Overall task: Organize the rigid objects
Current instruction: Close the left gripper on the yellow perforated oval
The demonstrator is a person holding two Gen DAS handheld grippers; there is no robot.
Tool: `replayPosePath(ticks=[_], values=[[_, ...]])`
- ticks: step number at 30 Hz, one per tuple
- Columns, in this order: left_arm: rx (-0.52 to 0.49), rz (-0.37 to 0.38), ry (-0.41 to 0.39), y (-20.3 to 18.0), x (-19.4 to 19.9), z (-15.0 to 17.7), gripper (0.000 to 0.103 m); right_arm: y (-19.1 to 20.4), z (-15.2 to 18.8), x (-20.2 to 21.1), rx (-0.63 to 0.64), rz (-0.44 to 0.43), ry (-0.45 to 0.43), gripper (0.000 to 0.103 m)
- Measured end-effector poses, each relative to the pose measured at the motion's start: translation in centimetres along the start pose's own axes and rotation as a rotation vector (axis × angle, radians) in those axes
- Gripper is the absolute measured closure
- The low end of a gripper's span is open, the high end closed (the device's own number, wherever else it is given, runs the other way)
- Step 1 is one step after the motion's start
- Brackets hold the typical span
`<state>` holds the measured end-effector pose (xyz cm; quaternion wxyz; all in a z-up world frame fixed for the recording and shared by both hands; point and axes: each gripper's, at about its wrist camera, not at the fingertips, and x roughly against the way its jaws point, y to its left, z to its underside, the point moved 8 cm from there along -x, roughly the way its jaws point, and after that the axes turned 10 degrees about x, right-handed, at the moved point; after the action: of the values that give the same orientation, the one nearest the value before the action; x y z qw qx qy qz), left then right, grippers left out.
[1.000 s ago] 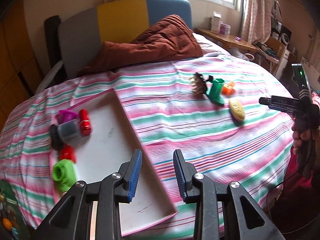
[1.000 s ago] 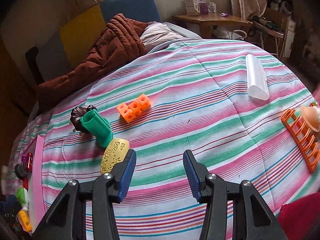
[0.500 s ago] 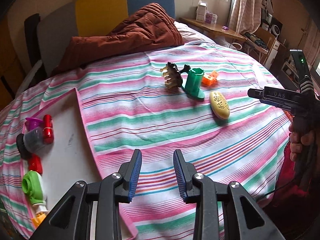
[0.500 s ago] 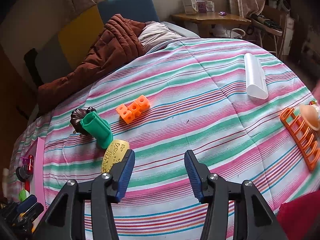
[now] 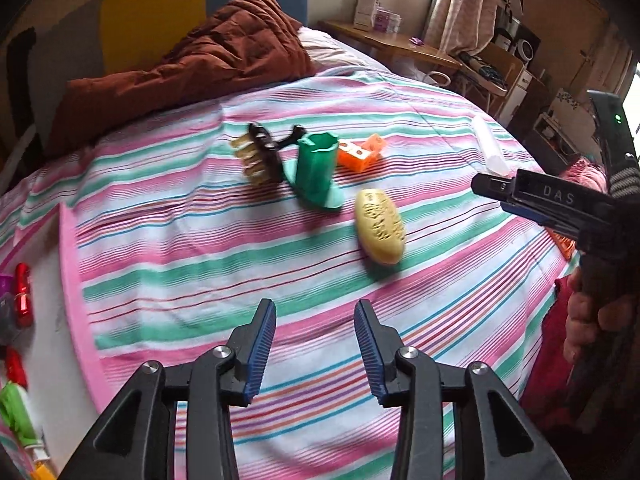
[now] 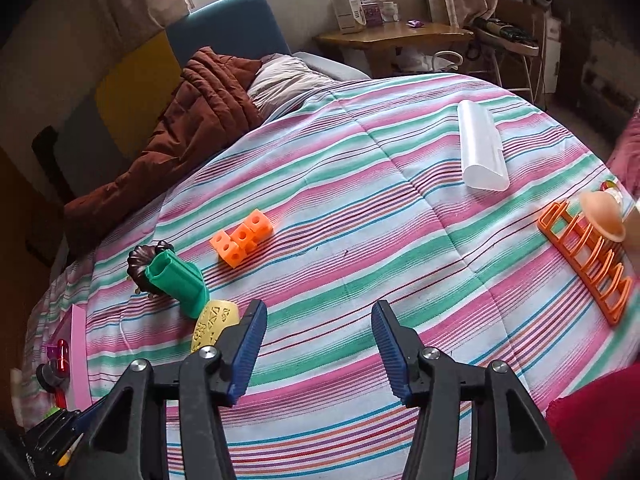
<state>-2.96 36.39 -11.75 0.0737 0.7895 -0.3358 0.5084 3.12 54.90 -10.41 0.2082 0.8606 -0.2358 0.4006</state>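
Left tool (image 5: 315, 344) opening, empty; yellow oval (image 5: 380, 226) lies ahead, slightly right, apart.

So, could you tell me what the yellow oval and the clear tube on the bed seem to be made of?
Yellow oval: probably matte moulded or printed plastic, with cut-out patterns. Clear tube: likely frosted translucent plastic, stripes faintly showing through.

– What is seen at the head of the bed?
– A brown quilt (image 6: 188, 136) is bunched against the multicoloured headboard (image 6: 160, 60).
– And beyond the far corner?
– A wooden side table (image 6: 392, 36) is set, with white boxes (image 6: 346, 6) placed on it.
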Motion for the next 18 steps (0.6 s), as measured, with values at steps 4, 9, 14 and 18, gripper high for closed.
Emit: replayPosePath(ticks=[4,9,14,18], values=[[0.008,0.046,0.027,-2.1,-2.0,-1.5,0.044,-0.4,-0.2,0.1,-0.02,-0.003,-0.002,0.046],[-0.015,0.052,0.026,-4.7,-4.0,-3.4,0.034,-0.5,-0.2,0.2,-0.038,-0.016,-0.001,0.044],[-0.079,-0.013,0.027,-6.5,-6.8,-4.3,0.033,-0.4,-0.4,0.5,-0.046,-0.026,-0.009,0.044],[-0.064,-0.041,0.066,-6.1,-9.0,-3.6,0.059,-0.5,-0.4,0.5,-0.048,-0.033,-0.009,0.044]])
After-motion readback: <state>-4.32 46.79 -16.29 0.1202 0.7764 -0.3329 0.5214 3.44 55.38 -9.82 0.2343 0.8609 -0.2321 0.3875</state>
